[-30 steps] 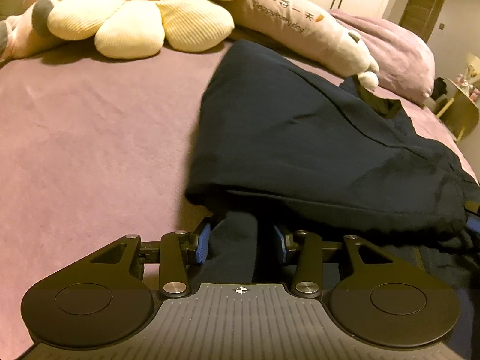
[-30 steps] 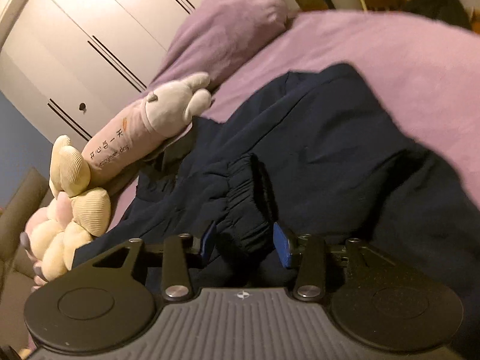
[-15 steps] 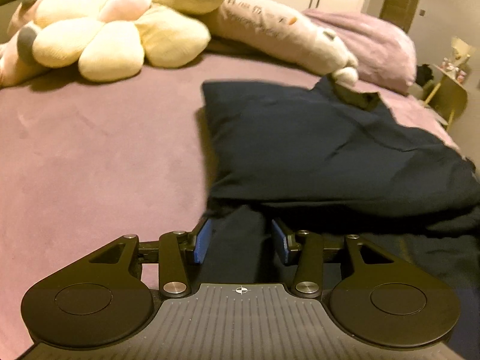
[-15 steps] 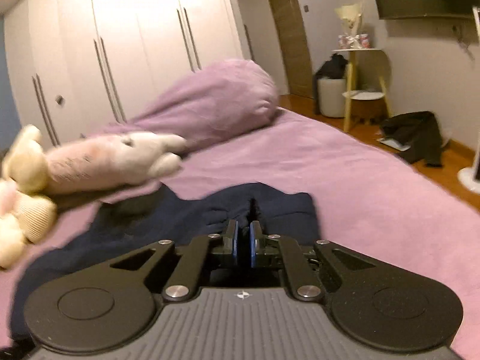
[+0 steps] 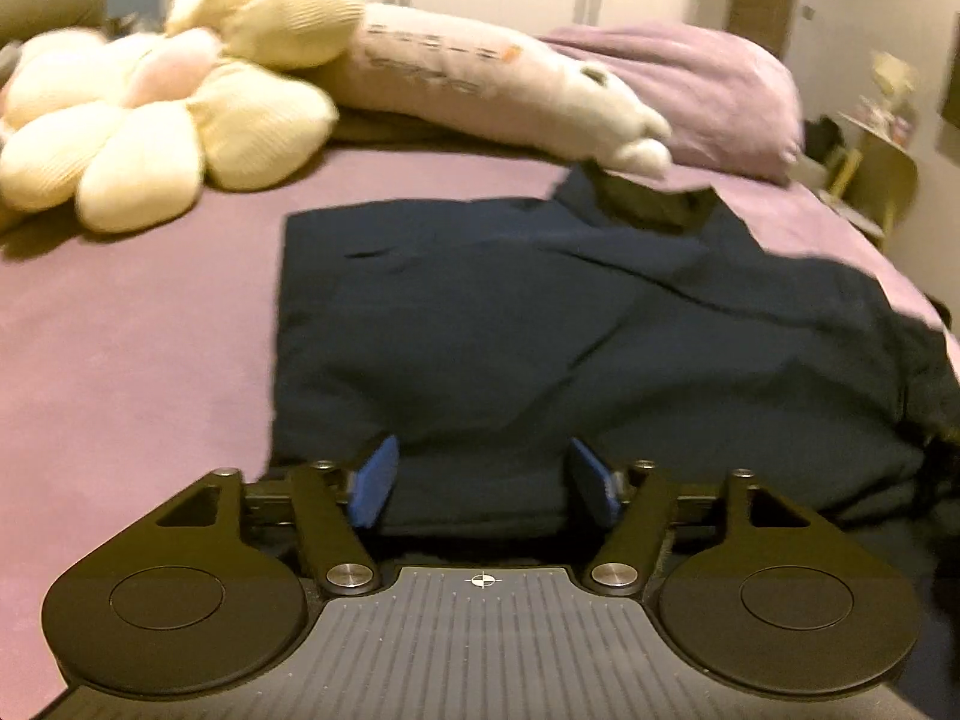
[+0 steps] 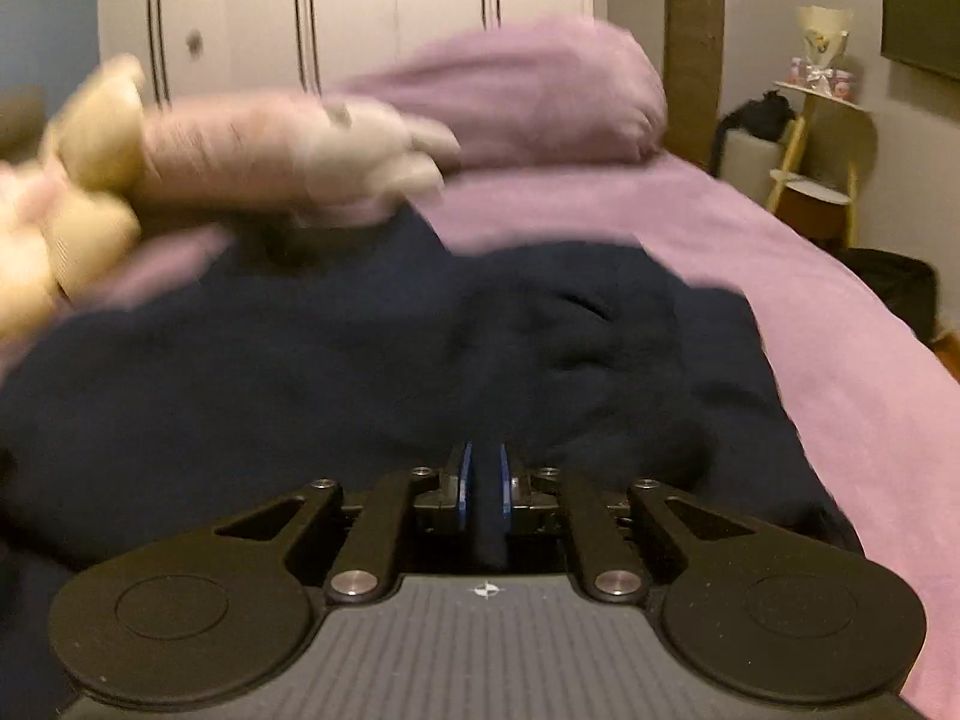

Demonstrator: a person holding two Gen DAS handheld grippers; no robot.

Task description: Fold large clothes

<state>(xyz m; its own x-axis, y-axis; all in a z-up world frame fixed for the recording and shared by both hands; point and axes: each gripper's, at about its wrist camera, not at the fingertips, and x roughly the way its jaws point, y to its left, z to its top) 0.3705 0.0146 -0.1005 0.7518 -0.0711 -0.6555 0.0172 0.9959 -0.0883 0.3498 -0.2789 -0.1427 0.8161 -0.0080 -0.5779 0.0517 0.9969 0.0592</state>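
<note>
A large dark navy garment (image 5: 540, 324) lies partly folded on the purple bed (image 5: 120, 330). It also shows in the right wrist view (image 6: 300, 372). My left gripper (image 5: 483, 483) is open at the garment's near edge, with a fold of cloth lying between its blue pads (image 5: 375, 480). My right gripper (image 6: 485, 486) is shut on a pinch of the navy cloth, close above the garment. The right wrist view is blurred by motion.
Yellow flower-shaped plush toys (image 5: 150, 120) and a long pink plush (image 5: 498, 90) lie at the head of the bed, next to a purple pillow (image 5: 690, 90). A small yellow side table (image 6: 816, 180) stands beyond the bed's right edge. White wardrobe doors (image 6: 360, 6) are behind.
My left gripper opened wider and let the navy cloth settle flat. My right gripper shut on the cloth and lowered toward the bed with it.
</note>
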